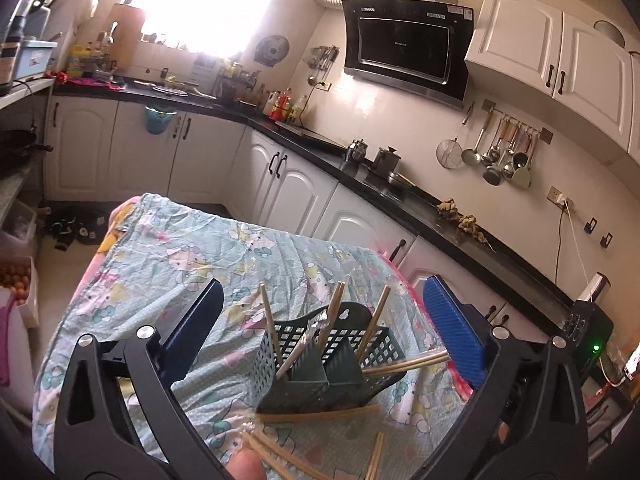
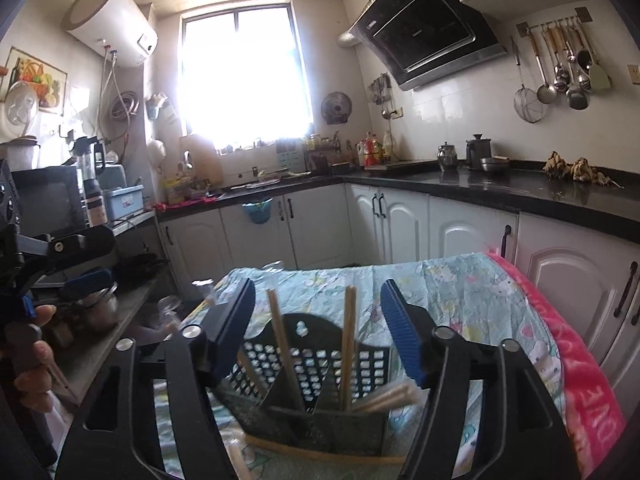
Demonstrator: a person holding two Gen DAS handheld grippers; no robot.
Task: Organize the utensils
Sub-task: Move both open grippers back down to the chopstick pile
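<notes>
A dark green perforated utensil basket stands on a cartoon-print cloth; it also shows in the right wrist view. Several wooden chopsticks stand or lean in its compartments. More chopsticks lie loose on the cloth in front of the basket. My left gripper is open and empty, above and just short of the basket. My right gripper is open and empty, its fingers either side of the basket's top. The left gripper also appears at the left edge of the right wrist view.
The clothed table has a pink towel edge on its right. White cabinets and a black countertop run behind and to the right. A cluttered shelf stands at the left. Hanging ladles are on the wall.
</notes>
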